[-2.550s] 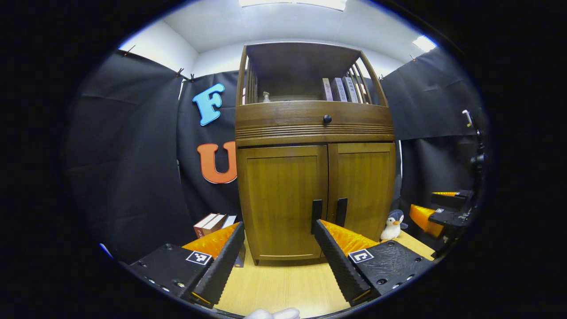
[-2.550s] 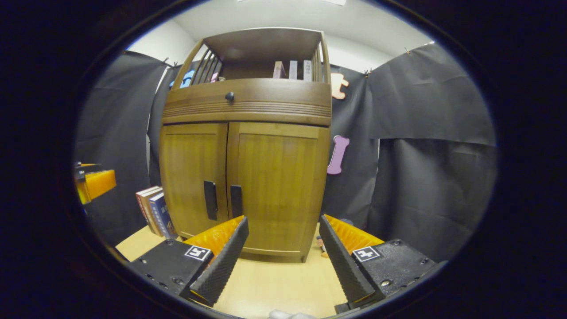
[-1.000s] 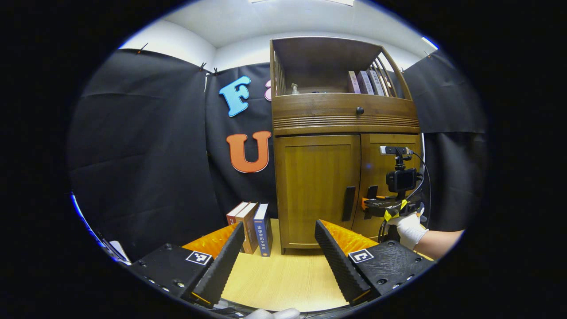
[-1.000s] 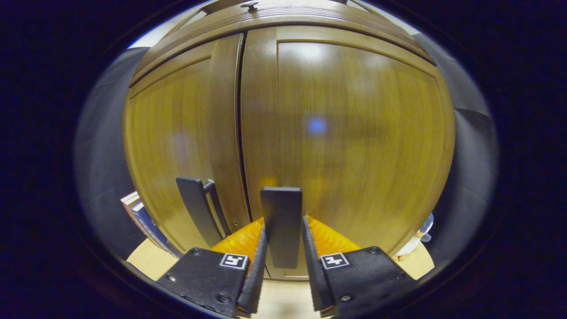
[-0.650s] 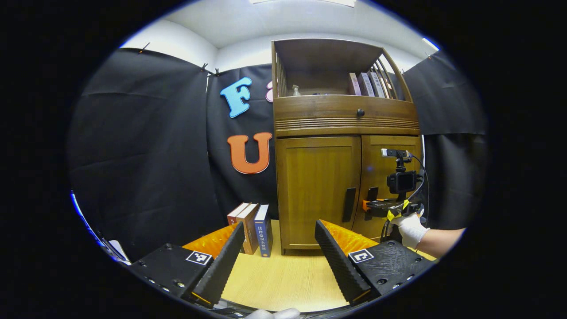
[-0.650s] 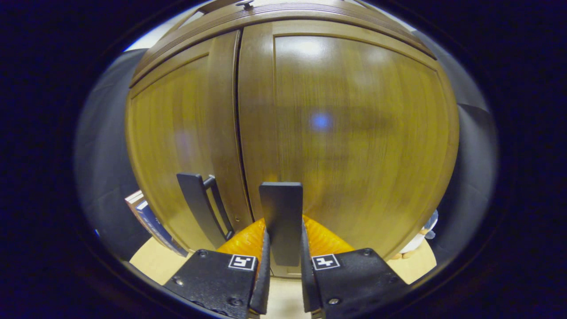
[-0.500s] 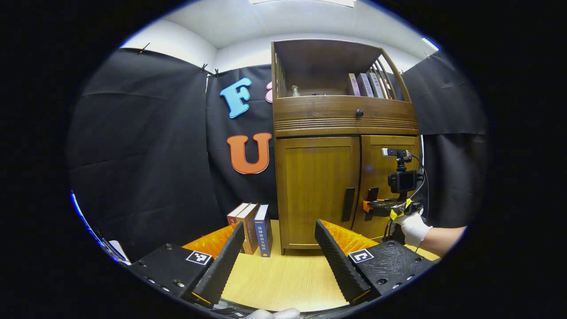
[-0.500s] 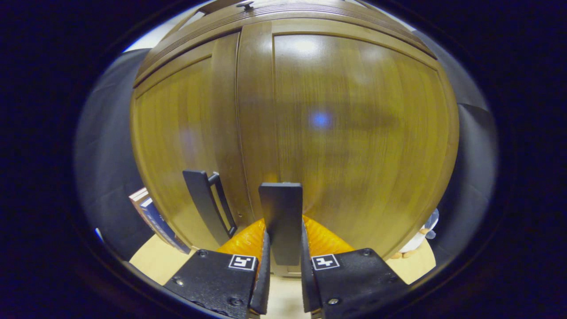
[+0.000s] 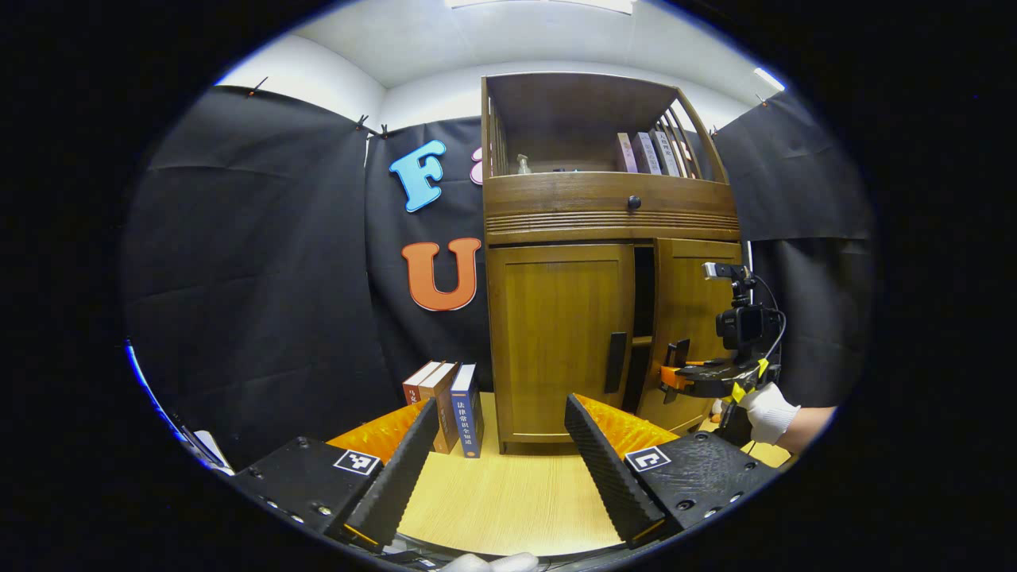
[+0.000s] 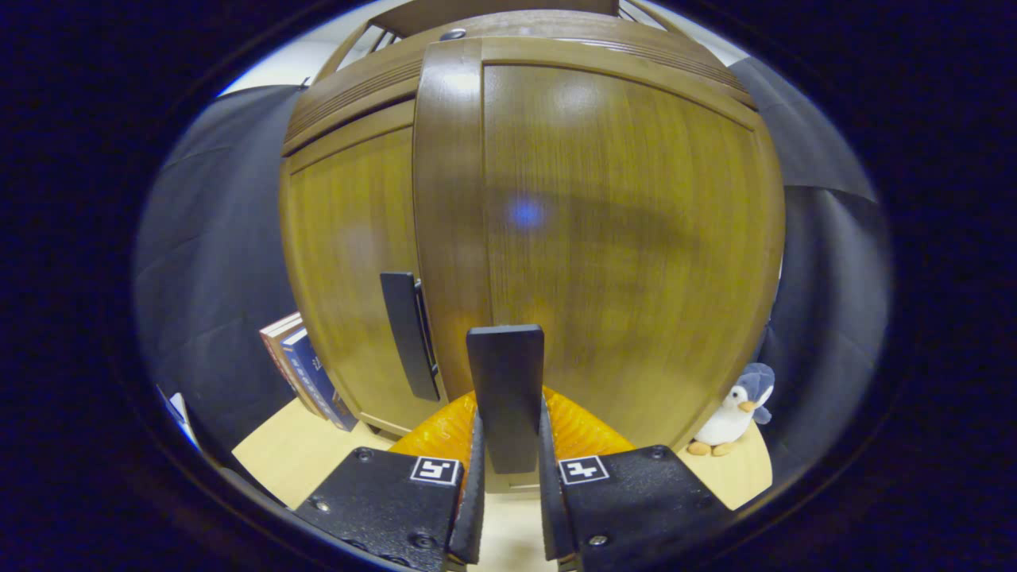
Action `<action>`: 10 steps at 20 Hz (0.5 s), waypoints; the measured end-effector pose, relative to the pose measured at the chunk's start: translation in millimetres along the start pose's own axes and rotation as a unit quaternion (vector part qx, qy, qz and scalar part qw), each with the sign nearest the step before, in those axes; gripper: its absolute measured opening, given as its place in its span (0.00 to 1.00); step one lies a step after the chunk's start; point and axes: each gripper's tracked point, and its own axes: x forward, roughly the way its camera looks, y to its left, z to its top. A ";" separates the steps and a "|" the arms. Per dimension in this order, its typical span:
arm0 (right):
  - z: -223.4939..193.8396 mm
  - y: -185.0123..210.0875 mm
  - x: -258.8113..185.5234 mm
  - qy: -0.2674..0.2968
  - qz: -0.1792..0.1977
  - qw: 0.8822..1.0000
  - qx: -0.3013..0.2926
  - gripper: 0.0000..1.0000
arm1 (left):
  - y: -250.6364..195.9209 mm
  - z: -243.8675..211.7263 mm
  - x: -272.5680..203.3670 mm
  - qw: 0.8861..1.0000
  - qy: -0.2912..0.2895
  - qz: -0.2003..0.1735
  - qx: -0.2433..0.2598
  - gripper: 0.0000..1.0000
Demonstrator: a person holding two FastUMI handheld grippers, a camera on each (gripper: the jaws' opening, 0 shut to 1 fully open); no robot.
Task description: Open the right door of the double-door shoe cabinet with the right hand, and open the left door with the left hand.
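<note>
The left gripper view takes in the whole shoe cabinet (image 9: pixel 604 262) at centre right of the frame, standing on a light wooden tabletop (image 9: pixel 508 500). Its open top shelf holds a row of books (image 9: pixel 645 152) and a small bottle (image 9: pixel 523 164), and a round knob (image 9: pixel 633 202) sits on the band below. At lower left of the cabinet stand three upright books (image 9: pixel 445 405). The left gripper (image 9: pixel 500 461) hangs at the bottom of the frame with its fingers spread wide, holding nothing, well apart from the cabinet. The right gripper (image 9: pixel 675 376) shows at the right, carried by a gloved hand (image 9: pixel 767 409).

The right gripper view is close against the right door (image 10: pixel 628 238), where its fingers pinch the dark vertical right door handle (image 10: pixel 505 397) from both sides. A plush penguin (image 10: pixel 735 413) sits at lower right.

The cabinet is brown wood with two doors: the right door stands ajar, a dark gap showing beside the left door (image 9: pixel 560 338), which is closed with its own handle (image 9: pixel 616 362) free
</note>
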 end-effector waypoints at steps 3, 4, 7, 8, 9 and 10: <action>-8.0 -7.5 -26.1 -0.005 0.001 1.000 -0.009 0.33 | -8.0 0.7 -2.8 1.000 -0.002 -0.010 0.005 0.96; -12.1 -10.8 -33.4 -0.006 0.002 1.000 -0.010 0.33 | -11.0 1.2 -3.4 1.000 -0.002 -0.013 0.008 0.96; -19.1 -22.8 -59.3 -0.006 0.002 1.000 -0.016 0.33 | -23.9 2.1 -1.6 1.000 -0.004 -0.028 0.012 0.96; -22.2 -28.2 -66.4 -0.006 0.000 1.000 -0.019 0.33 | -29.6 3.7 -1.3 0.999 -0.004 -0.034 0.012 0.96; -24.3 -32.5 -73.5 -0.006 -0.002 1.000 -0.020 0.33 | -36.0 4.2 -0.2 0.999 -0.005 -0.041 0.013 0.96; -27.5 -36.9 -79.8 -0.006 -0.005 1.000 -0.017 0.33 | -43.8 6.1 0.8 0.999 -0.007 -0.048 0.013 0.96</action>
